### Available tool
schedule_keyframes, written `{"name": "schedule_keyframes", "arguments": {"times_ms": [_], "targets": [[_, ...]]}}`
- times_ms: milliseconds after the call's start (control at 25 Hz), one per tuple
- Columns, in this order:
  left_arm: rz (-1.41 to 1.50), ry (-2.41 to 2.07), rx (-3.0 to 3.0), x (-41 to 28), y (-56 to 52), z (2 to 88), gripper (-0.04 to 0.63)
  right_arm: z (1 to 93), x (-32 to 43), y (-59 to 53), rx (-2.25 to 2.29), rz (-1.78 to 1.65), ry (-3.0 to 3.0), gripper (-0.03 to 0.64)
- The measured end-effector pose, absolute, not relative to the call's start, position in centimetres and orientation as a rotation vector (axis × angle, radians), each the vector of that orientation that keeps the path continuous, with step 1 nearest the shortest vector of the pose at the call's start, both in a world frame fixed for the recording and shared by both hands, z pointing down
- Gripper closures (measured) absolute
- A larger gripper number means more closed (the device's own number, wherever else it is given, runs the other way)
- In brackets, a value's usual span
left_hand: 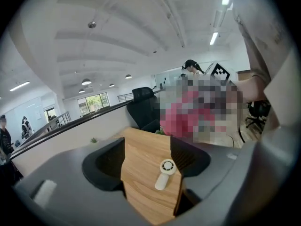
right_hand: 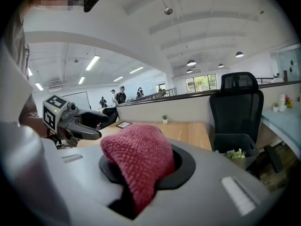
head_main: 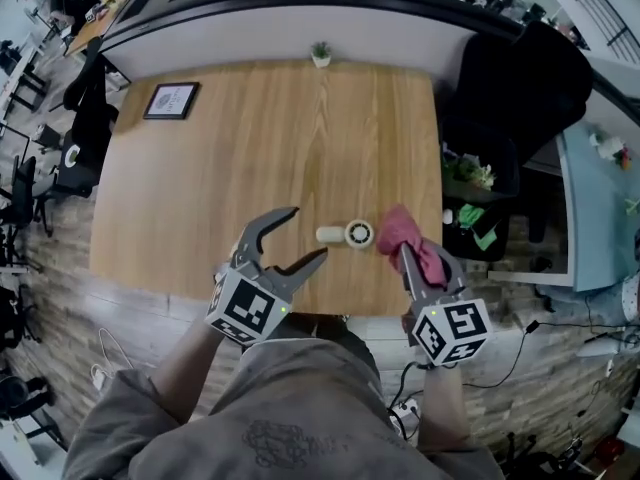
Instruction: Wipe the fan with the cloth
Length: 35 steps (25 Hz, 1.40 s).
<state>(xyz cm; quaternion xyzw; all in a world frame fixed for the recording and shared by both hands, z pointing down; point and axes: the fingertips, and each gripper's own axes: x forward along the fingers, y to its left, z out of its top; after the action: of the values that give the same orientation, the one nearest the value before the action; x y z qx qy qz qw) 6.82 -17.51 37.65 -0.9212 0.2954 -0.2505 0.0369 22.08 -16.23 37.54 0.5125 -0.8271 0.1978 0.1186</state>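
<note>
One fan [head_main: 347,234], one cloth [head_main: 402,226], one frame [head_main: 171,100], one plant [head_main: 321,54], one table [head_main: 260,158], one chair [right_hand: 237,102], one bin [right_hand: 229,141].

No legible wording appears anywhere in the scene. The marker cube [head_main: 243,308] on the left gripper [head_main: 308,232] and the marker cube [head_main: 452,330] on the right gripper [head_main: 420,258] carry black-and-white square code patterns (no letters or digits). A dark-framed card [head_main: 171,100] lying at the far left corner of the tabletop [head_main: 270,148] bears a print too small to read. A faint graphic [head_main: 283,443] on the person's grey shirt is illegible.
</note>
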Motion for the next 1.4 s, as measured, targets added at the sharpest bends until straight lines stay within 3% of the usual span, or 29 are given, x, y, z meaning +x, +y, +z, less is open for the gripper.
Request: {"name": "schedule_keyframes", "arguments": {"times_ms": [1200,1400], "targets": [[-1.369,0.453,-2.859,9.7,-19.7,65.5,0.289,57.5,22.3,-19.3,1.45,0.764,-2.078,0.537],[-1.399,0.474,-2.877,9.3,-20.0,66.9,0.333,59.1,21.9,-19.5,1.439,0.806,-2.059,0.537]]}}
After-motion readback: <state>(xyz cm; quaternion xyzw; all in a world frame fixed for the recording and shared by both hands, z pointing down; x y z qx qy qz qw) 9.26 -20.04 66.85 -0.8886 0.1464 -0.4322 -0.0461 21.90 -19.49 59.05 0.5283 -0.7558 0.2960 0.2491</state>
